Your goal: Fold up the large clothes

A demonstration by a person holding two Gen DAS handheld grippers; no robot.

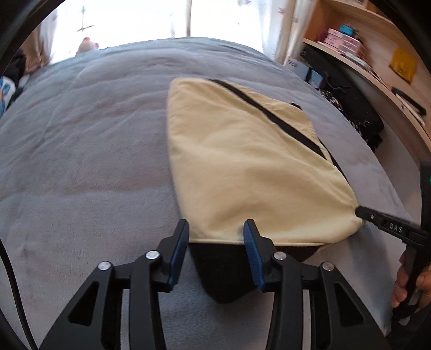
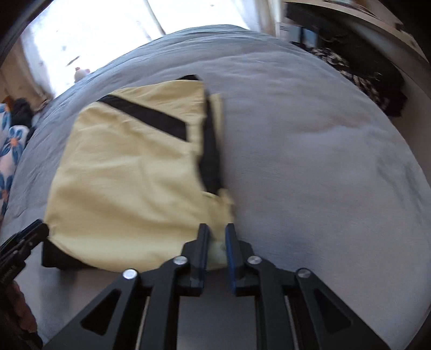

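Note:
A pale yellow garment with black stripes lies folded on the grey bed. A black layer sticks out under its near edge. My left gripper is open, its jaws straddling the near edge. In the left wrist view my right gripper meets the garment's near right corner. In the right wrist view the garment lies to the left, and my right gripper has narrowly parted jaws with yellow cloth between them. My left gripper shows at the garment's left corner.
Wooden shelves with boxes and dark bags stand right of the bed. A bright curtained window is behind it. Floral fabric lies at the left. Bare grey bedding spreads to the right of the garment.

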